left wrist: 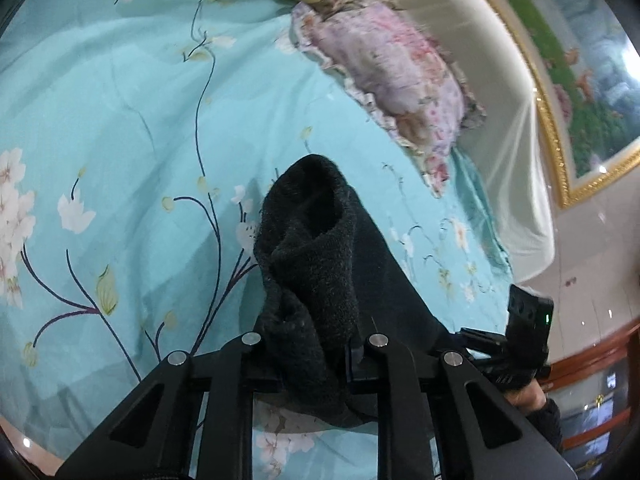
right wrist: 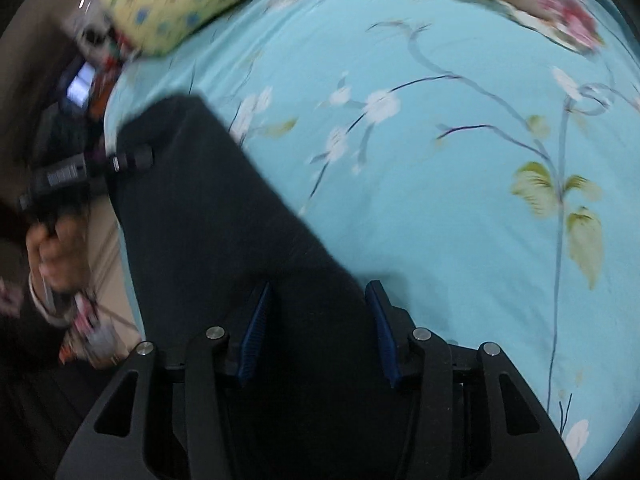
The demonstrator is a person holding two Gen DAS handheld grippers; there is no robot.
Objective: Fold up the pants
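The black pants (left wrist: 312,264) lie on the turquoise bed (left wrist: 120,120); a bunched fold stands pinched between the jaws of the left gripper (left wrist: 316,354); the right gripper (right wrist: 316,332) straddles the cloth, jaws spread.

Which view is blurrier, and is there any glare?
Right wrist view: clearly blurrier, motion smear across the sheet, the pillows and the hand; the pants read as flat black. Left wrist view: mostly sharp, fleece texture of the pants visible; glare on the framed picture at right.
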